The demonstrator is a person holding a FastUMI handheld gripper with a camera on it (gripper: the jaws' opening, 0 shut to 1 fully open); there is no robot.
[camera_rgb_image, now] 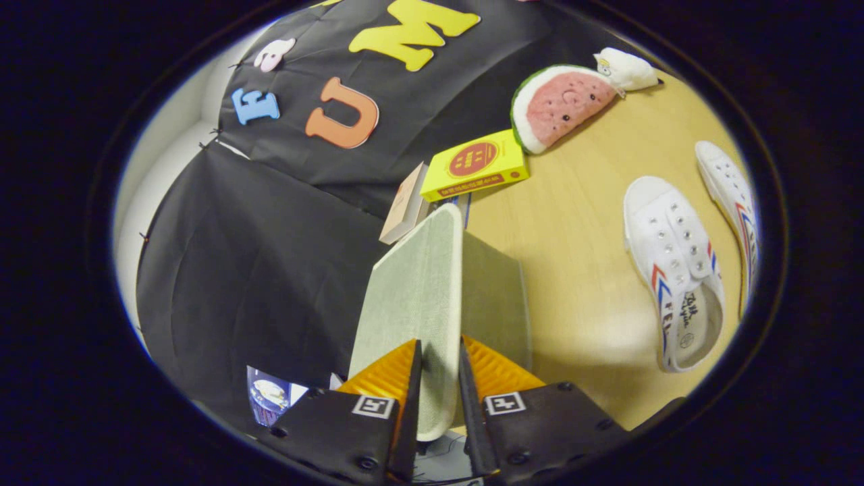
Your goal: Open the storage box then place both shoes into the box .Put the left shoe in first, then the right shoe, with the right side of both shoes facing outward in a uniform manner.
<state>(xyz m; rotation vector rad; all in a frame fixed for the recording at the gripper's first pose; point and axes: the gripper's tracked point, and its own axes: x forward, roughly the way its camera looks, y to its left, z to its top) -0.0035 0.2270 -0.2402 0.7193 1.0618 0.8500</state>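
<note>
The tongs [440,378] are nearly closed, and the edge of the storage box lid [422,290] is pinched between both fingers. The grey-green fabric lid is raised on edge and extends ahead of the fingers, with the storage box [496,297] body seen just behind it on the tabletop [580,270]. Two white shoes are located on the tabletop well apart from the box: the nearer shoe [675,270] and the farther shoe [732,196], both lying with openings upward. Beyond the lid, a yellow box [476,165], a watermelon plush [560,104] and a small white plush [628,69] are positioned.
</note>
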